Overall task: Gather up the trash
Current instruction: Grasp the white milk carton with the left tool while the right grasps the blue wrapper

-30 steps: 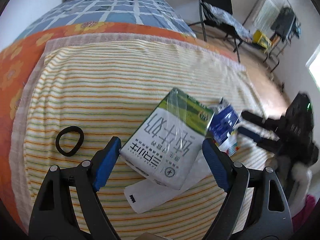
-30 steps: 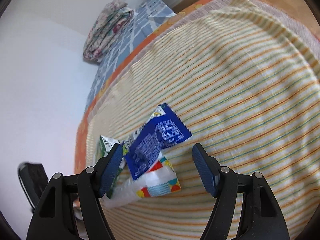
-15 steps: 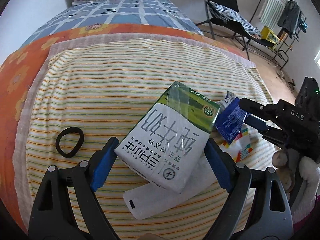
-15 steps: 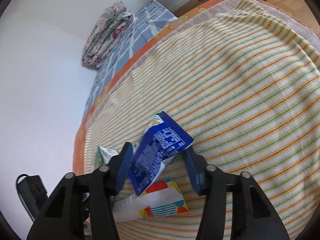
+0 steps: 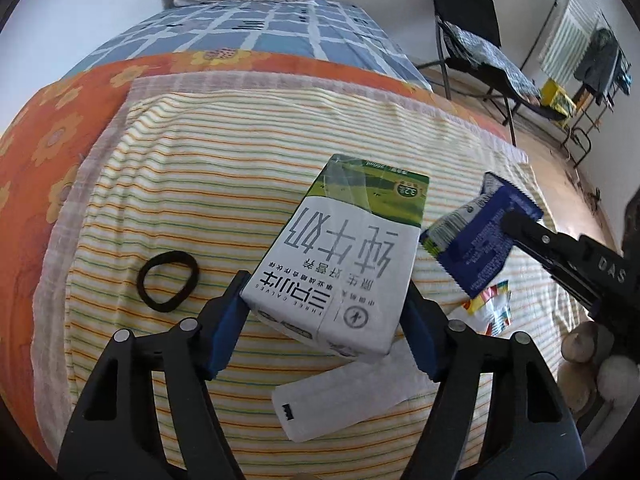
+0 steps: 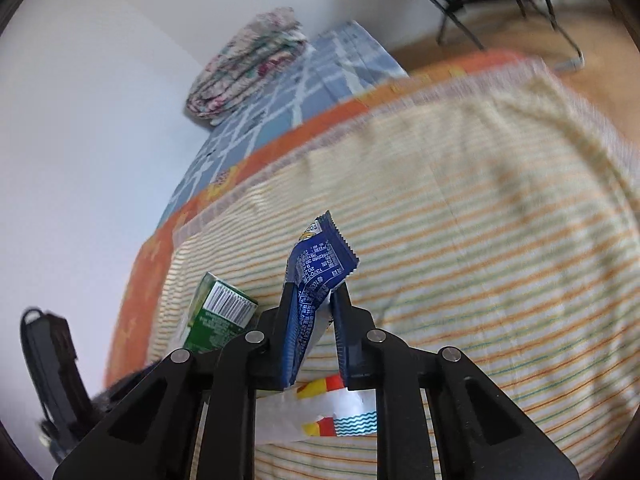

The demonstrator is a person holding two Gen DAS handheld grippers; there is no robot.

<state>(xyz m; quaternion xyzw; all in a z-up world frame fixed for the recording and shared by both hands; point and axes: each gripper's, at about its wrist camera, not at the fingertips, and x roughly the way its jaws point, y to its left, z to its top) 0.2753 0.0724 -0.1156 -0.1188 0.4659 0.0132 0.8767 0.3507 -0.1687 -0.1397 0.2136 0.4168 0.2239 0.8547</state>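
1. Left wrist view: the left gripper (image 5: 324, 324), wide open a second before, had clamped the milk carton (image 5: 340, 256) above the striped blanket (image 5: 224, 184).
2. Right wrist view: the right gripper (image 6: 316, 336) had likewise pinched the blue wrapper (image 6: 316, 280); both pieces looked ready for binning.

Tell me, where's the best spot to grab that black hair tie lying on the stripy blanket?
Pinch one side of the black hair tie from straight above, one finger inside the loop and one outside. It lies flat on the striped blanket, so there is nothing to grab from the side. Its near curve, beside the left gripper, is probably easiest.
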